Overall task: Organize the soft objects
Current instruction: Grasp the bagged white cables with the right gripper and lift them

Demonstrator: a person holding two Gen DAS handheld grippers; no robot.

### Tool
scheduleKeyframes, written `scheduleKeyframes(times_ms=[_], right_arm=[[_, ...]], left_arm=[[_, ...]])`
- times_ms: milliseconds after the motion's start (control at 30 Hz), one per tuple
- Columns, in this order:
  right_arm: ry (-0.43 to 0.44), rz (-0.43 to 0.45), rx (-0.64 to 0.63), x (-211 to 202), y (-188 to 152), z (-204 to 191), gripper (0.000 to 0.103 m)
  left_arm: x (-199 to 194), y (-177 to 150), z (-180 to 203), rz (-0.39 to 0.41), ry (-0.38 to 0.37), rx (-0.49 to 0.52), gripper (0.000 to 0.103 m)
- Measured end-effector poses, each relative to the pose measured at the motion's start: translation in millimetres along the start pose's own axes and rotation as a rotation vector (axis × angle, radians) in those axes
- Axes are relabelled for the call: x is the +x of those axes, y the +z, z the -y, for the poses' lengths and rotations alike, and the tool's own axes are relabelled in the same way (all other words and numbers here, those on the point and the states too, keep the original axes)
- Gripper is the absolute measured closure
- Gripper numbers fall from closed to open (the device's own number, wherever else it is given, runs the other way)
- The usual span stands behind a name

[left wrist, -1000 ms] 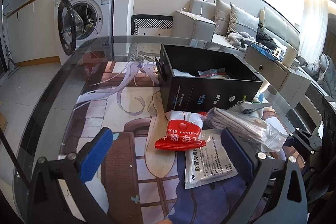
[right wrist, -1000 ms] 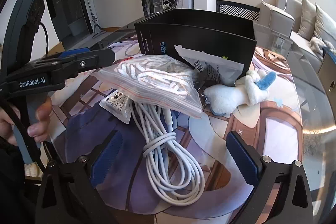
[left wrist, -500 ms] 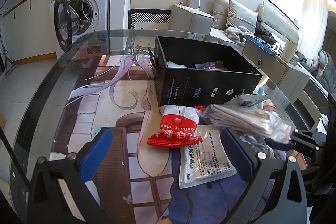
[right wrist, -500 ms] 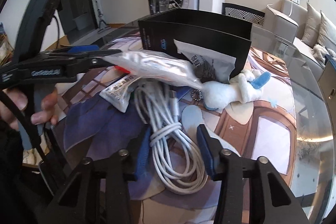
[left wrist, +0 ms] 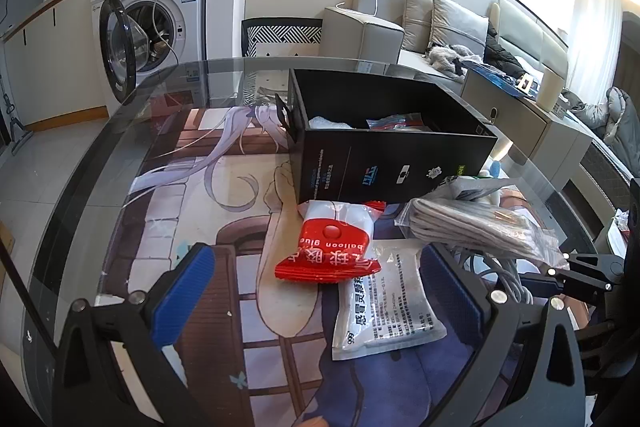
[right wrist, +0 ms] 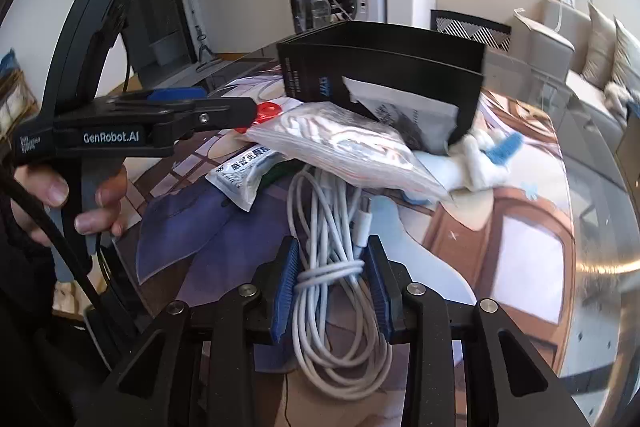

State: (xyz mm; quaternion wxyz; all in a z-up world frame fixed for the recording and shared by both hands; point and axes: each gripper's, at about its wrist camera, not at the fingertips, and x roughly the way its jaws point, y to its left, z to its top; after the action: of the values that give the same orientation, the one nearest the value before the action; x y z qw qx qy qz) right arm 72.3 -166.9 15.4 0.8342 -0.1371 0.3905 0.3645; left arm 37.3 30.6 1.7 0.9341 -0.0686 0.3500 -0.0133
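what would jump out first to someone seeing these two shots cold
In the right wrist view, the right gripper has its blue pads closed on a coiled white cable lying on the printed mat. Just behind it a clear zip bag of white cord lies across the pile, in front of the open black box. In the left wrist view, a red balloon glue packet sits ahead of the open left gripper.

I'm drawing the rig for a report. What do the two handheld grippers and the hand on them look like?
Both grippers are matte black with blue ribbed finger pads and silver screw heads. The left gripper, seen from the side, has a curved black handle, white "GenRobot.AI" lettering and a black cable hanging down. A bare hand wraps its grip; no sleeve is clearly visible. The right gripper shows the same black frame.
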Motion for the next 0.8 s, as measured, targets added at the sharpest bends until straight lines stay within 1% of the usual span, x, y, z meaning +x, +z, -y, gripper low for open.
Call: scheduleKeyframes(times_ms=[100,200,300,433,600,767,800], right_arm=[[-0.040,0.013,-0.058,2.2,-0.4,-10.4,0.070],[-0.051,0.052,-0.057,-2.3,-3.2,-13.0,0.071],[-0.024,0.107,-0.026,-16.4,-4.3,-12.1,0.071],[0.014,0.156,0.006,-31.9,-2.2,-7.6,0.071],[0.024,0.173,0.041,-43.4,-6.4,-3.6,0.071],[-0.019,0.195,0.090,-57.4,-12.7,11.8,0.071],[-0.045,0.199,0.097,-61.7,-13.8,16.3,0.071]], left_arm=[[-0.1,0.4,-0.8,-0.003,0.001,-0.006,0.000],[0.1,0.9,-1.9,-0.004,0.003,-0.012,0.000],[1.2,0.6,-3.6,-0.009,0.005,-0.014,0.000],[2.2,0.7,-4.3,-0.010,0.005,-0.014,0.000],[1.8,1.5,-5.4,-0.011,0.008,-0.019,0.000],[3.1,1.1,-5.6,-0.017,0.011,-0.013,0.000],[3.6,1.5,-5.5,-0.019,0.014,-0.013,0.000]])
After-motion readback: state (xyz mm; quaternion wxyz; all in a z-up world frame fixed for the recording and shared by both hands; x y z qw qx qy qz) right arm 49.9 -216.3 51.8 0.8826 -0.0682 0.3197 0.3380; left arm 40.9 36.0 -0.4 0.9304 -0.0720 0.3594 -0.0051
